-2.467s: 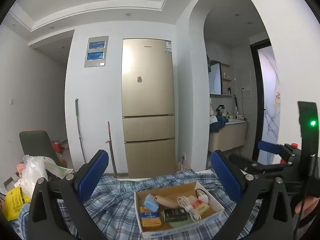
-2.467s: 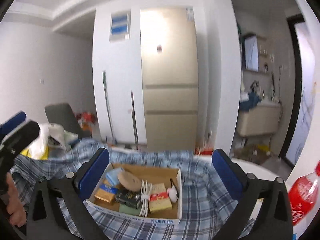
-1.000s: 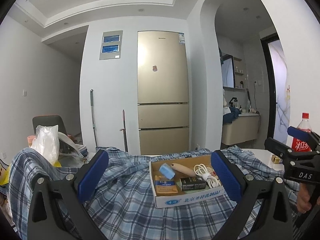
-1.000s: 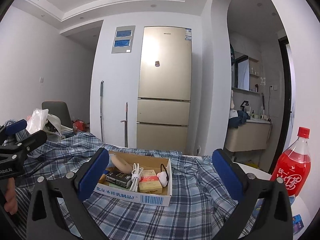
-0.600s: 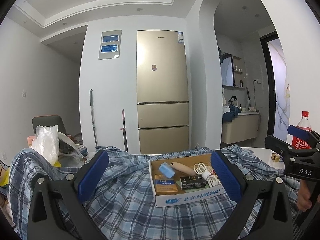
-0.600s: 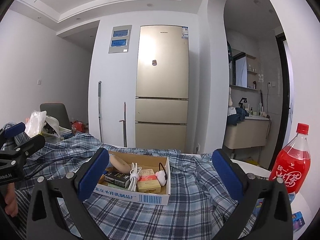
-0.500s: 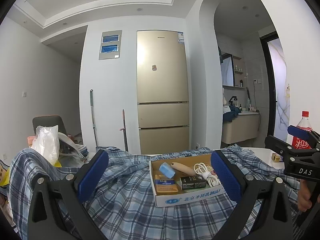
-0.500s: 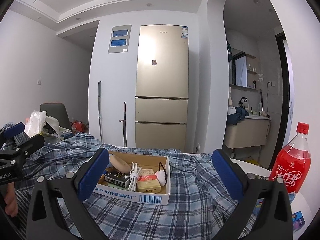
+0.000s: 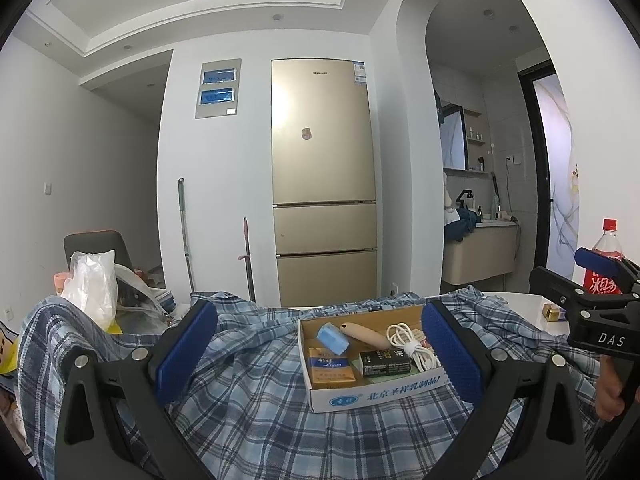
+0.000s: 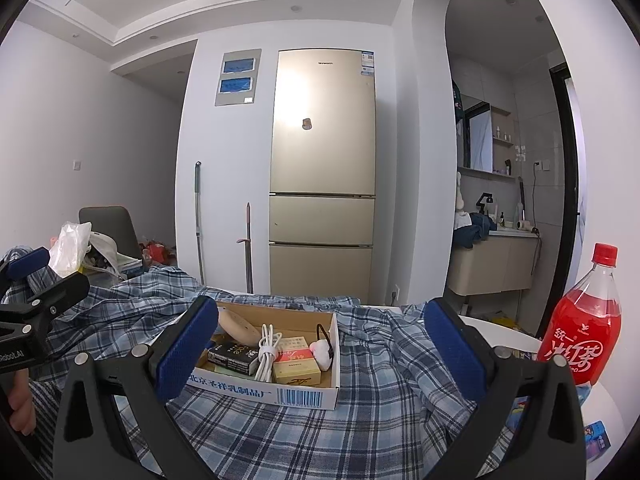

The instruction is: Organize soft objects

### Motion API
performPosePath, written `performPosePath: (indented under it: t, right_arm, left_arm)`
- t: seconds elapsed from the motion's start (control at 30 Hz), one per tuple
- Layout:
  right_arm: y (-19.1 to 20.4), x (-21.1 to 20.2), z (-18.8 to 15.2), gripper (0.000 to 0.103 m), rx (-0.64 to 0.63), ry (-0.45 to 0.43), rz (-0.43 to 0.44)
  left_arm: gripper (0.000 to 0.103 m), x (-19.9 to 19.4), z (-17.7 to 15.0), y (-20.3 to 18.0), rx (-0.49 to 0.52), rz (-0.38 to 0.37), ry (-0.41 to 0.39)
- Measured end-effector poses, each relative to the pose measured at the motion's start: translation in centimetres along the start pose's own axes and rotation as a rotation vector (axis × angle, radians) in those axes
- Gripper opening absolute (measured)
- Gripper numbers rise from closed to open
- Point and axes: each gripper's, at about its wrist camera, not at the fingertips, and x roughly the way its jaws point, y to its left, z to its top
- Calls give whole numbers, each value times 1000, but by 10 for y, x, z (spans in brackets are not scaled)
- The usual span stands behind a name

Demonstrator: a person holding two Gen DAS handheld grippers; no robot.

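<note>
- While both tools are hovering with jaws spread wide and holding nothing, the plaid shirt (image 9: 256, 392) is lying rumpled across the table (image 10: 516, 334), under the cardboard box (image 10: 304, 394).
- Left gripper (image 9: 316, 354) is pointing at the box; right gripper (image 10: 320, 350) is facing it from the other side.
- Shirt is looking light, limp and likely to sag, so I am judging a raised fold or hem clear of the box the best place to pinch.
- Box, loaded with small items, is pinning the cloth; pulling could tip it toward the red bottle (image 10: 580, 336).
</note>
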Motion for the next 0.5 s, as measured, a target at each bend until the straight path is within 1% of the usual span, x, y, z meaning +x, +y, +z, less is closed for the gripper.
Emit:
performPosePath:
  t: [0.5]
  right_arm:
    - [0, 0, 0, 103, -1, 0, -1]
  left_arm:
    - [103, -1, 0, 0, 2, -3, 1]
